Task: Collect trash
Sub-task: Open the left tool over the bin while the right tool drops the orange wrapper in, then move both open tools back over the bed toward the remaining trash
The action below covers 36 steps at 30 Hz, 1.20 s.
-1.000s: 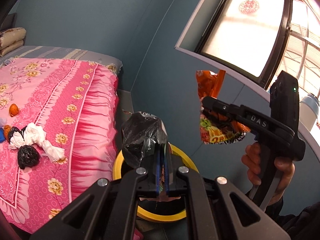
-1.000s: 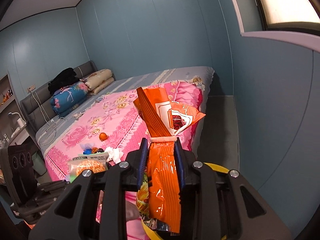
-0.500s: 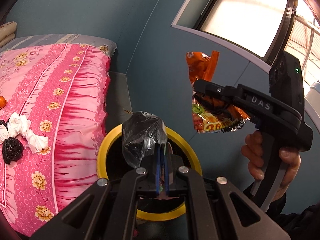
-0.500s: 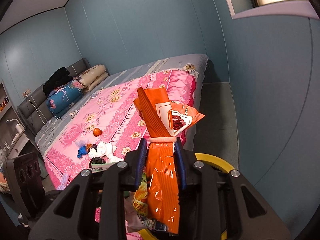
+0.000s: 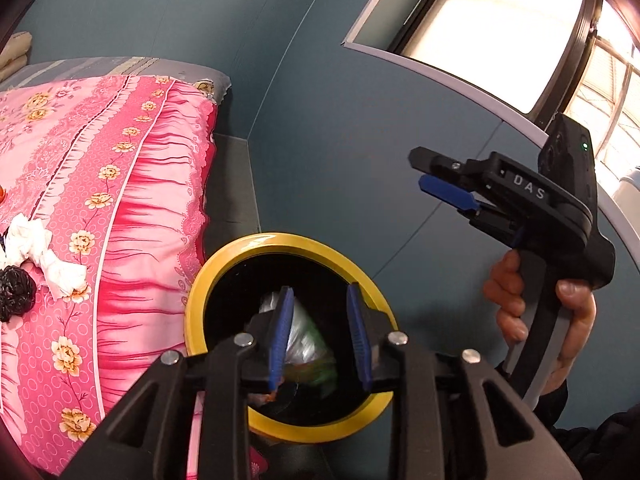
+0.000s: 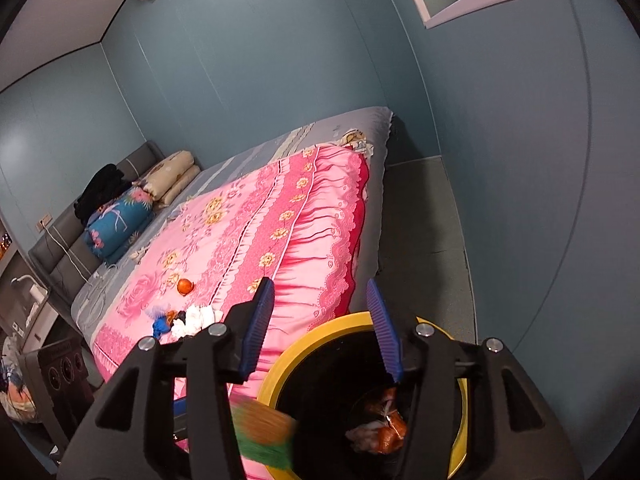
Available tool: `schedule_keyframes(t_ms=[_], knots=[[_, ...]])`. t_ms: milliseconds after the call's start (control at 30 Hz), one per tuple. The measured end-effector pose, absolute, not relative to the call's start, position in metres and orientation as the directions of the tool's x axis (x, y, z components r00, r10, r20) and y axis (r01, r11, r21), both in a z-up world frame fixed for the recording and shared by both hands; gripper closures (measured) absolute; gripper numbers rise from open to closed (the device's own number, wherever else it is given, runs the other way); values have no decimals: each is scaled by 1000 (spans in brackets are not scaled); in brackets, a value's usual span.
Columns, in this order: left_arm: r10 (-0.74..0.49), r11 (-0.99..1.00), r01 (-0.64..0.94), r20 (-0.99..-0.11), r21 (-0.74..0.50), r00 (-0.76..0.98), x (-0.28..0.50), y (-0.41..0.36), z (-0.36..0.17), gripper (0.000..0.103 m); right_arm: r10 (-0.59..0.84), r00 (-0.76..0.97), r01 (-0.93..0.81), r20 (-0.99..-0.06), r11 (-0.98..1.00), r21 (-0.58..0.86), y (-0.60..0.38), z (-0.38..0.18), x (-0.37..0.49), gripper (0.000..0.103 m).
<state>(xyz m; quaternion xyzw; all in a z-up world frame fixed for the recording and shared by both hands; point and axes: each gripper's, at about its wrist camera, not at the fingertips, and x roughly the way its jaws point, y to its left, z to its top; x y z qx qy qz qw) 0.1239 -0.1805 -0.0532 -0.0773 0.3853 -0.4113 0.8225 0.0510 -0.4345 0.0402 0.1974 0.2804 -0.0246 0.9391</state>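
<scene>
Fingers, left: your left gripper (image 5: 316,332) has its blue fingers (image 5: 278,340) spread, nothing between them, poised over the bin (image 5: 224,264).
Fingers, right: your right gripper (image 6: 320,328) is spread too and empty; in the left view it (image 5: 424,172) sits right of the bin, your hand (image 5: 560,320) on its handle.
Bin: black inside, yellow rim, on the floor (image 6: 420,220) just beside the bed (image 6: 248,216).
Trash in bin: clear bag (image 5: 296,332) with green print seen between the left fingers; blurred. Orange wrapper (image 6: 388,424) lies at the bottom in the right view.
Blurred item: orange-and-green packet (image 6: 264,436) at the bin's left rim in the right view; cannot tell whether it touches.
Trash on bed: white tissue (image 5: 36,252), black wad (image 5: 14,294) touching it, orange ball (image 6: 185,286) apart, blue scrap (image 6: 160,324).
</scene>
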Motion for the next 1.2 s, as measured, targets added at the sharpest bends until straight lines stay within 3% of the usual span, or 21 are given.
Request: schedule_keyframes(t_ms=[267,500,767,1200], knots=[[-730,663,602,-561,-445,390,125,-167,-49,69,63,851,148,-521,924,354,-434,45,49,56],[-698,709,556,-543,-434,467,128,-134,-39,49,81,858,118,-507,930,348,-426,50,49,48],[-635,772,491,-508,-403,582,127,-87,-22,33,120,868,43,-481,948,314,-395,63,56,37],[-480,870,327,-482,-370,733,122,-3,-3,20,241,846,-119,-475,954,274,-317,76,84,28]])
